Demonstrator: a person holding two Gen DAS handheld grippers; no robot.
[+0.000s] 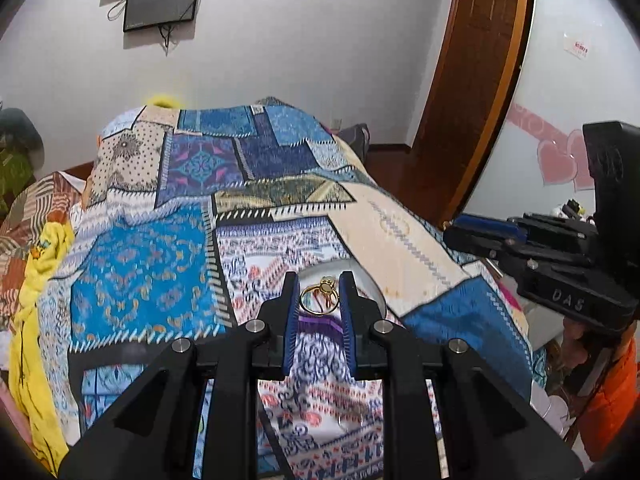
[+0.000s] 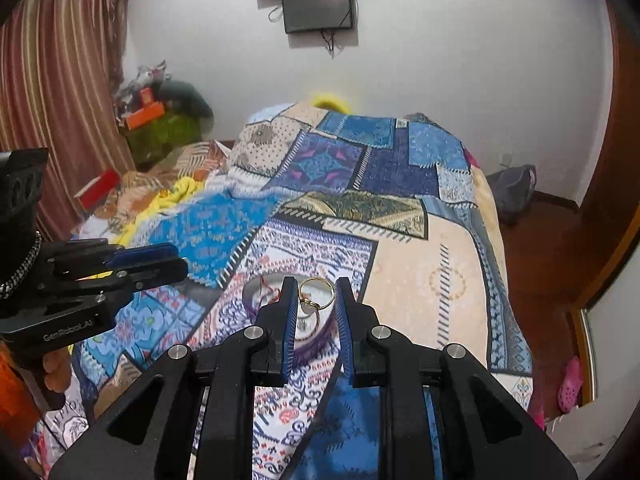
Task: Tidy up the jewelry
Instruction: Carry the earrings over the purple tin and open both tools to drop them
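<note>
My left gripper [image 1: 319,294] is shut on a gold ring [image 1: 318,299] with a pale oval stone, held just above a round white dish [image 1: 370,286] on the patchwork bedspread. My right gripper [image 2: 316,299] is shut on a second gold ring [image 2: 317,292] with a pale stone, held above the same dish [image 2: 254,292], which holds a red and purple thread piece [image 2: 267,294]. Each gripper shows at the edge of the other's view: the right gripper [image 1: 452,229], the left gripper [image 2: 176,260].
The blue patchwork bedspread [image 1: 168,264] covers the bed. A yellow cloth [image 1: 36,280] lies along its left edge. A wooden door [image 1: 472,80] stands at the right. Screens [image 2: 318,6] hang on the far wall, with curtains [image 2: 56,100] and clutter at left.
</note>
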